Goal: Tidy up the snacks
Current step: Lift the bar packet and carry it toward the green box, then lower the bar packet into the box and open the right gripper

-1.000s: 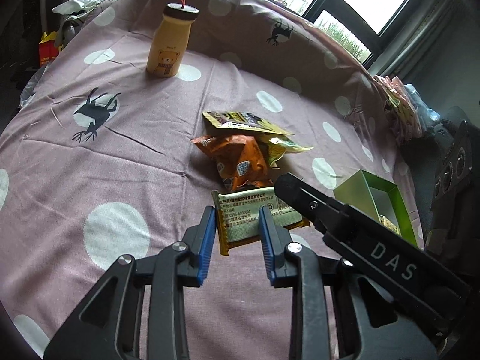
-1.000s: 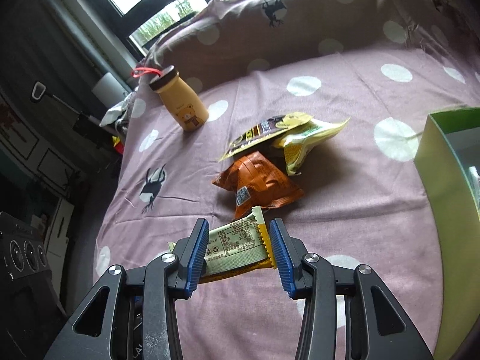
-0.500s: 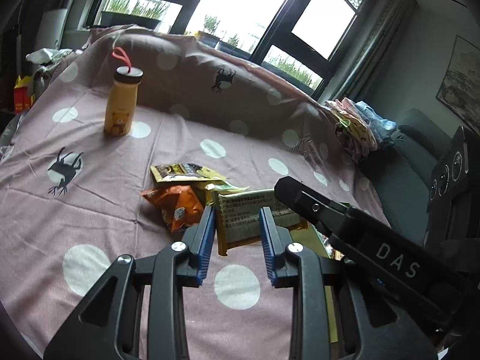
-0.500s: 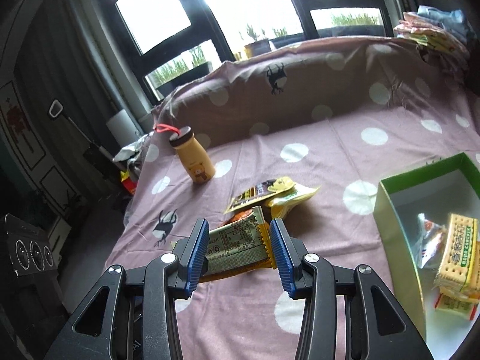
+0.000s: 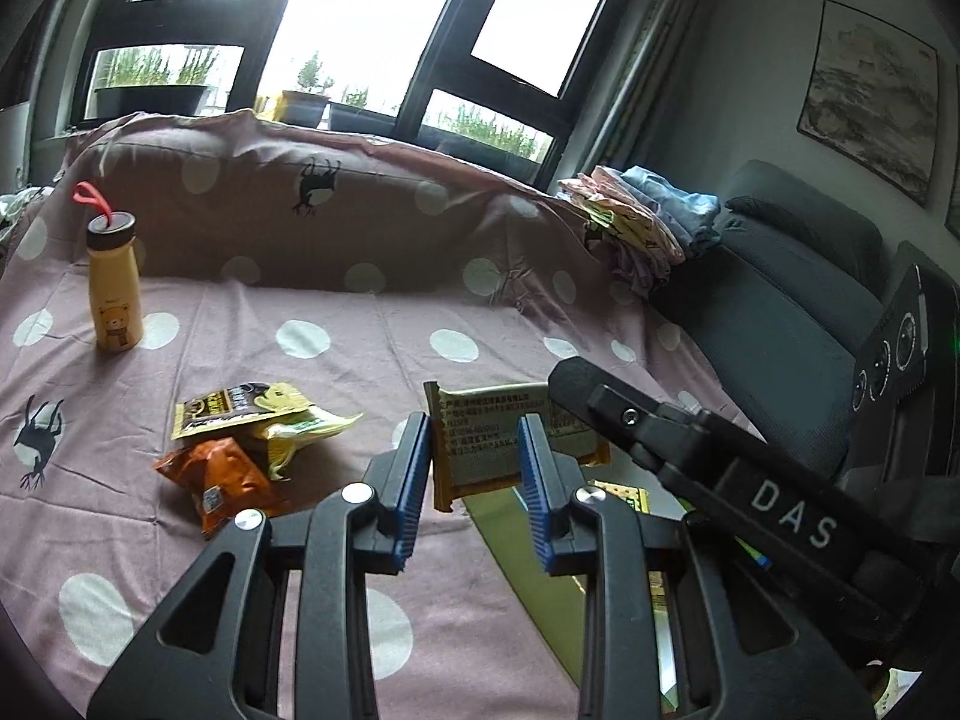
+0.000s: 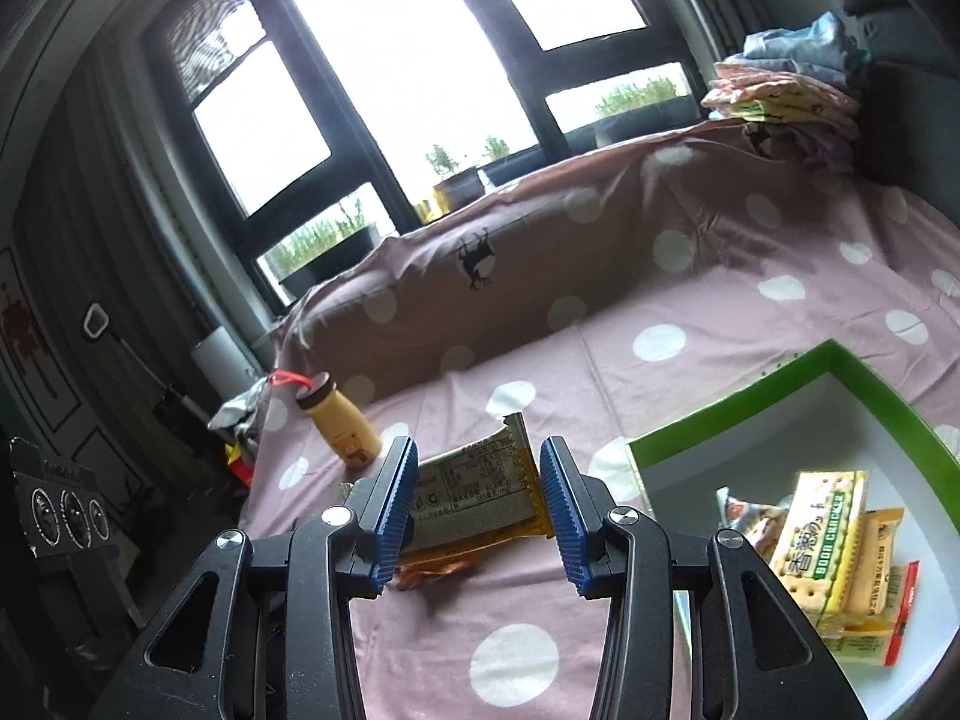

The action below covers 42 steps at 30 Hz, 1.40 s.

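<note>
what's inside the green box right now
The green box holds a soda cracker pack lying over several smaller wrapped snacks. What lies beneath them is hidden.

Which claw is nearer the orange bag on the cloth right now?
Left. The left claw holds the packet by the end toward the orange bag; the right claw holds the packet's other end, farther from the bag.

Mauve bedsheet with white polka dots and black deer silhouettes. Yellow bottle, brown cap, red loop, bear print. Orange packet at seven o'clock of a yellow-brown packet. Box green outside, white inside.
</note>
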{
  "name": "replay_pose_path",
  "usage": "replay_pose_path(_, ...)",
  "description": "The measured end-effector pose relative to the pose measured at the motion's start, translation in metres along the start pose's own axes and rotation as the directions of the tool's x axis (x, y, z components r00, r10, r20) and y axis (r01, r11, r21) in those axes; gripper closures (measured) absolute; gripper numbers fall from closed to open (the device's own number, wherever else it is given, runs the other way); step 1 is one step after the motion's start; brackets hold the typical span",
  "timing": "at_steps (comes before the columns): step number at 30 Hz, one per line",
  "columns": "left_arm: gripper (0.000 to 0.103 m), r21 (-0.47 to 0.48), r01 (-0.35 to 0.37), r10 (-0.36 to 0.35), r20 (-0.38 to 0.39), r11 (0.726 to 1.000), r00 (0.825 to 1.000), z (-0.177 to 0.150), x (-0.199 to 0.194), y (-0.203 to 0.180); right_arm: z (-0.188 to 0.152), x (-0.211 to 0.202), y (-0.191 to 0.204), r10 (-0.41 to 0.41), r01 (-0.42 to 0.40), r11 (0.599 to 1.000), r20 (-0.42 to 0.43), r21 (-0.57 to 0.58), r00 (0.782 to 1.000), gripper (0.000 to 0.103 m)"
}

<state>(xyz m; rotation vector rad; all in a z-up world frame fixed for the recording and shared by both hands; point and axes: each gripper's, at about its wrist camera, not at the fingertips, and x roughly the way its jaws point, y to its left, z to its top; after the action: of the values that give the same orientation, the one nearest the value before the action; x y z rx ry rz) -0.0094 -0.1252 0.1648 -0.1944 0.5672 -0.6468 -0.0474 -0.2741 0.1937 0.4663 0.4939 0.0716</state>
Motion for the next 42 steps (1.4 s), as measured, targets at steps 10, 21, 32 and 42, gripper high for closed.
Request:
replay_pose_path(10, 0.075, 0.115, 0.049, -0.037, -0.105, 0.992, 0.994, 0.005, 0.053, -0.043, 0.011, -0.010, -0.057, -0.104, 0.098, 0.984, 0.037, 0.147, 0.994, 0.057)
replay_pose_path(21, 0.075, 0.153, 0.134, -0.094, -0.243, 0.979, 0.965, 0.002, 0.105, -0.061, 0.012, -0.012, -0.106, -0.179, 0.168, 0.944, 0.016, 0.283, 0.984, 0.057)
replay_pose_path(32, 0.075, 0.148, 0.181, -0.111, -0.393, 0.972, 0.913, -0.010, 0.147, -0.073, 0.004, -0.005, -0.141, -0.266, 0.276, 0.889, -0.080, 0.366, 0.961, 0.057)
replay_pose_path(42, 0.075, 0.119, 0.187, -0.109, -0.474, 0.975, 0.874, -0.021, 0.166, -0.078, -0.001, 0.000, -0.154, -0.323, 0.361, 0.848, -0.161, 0.388, 0.932, 0.057)
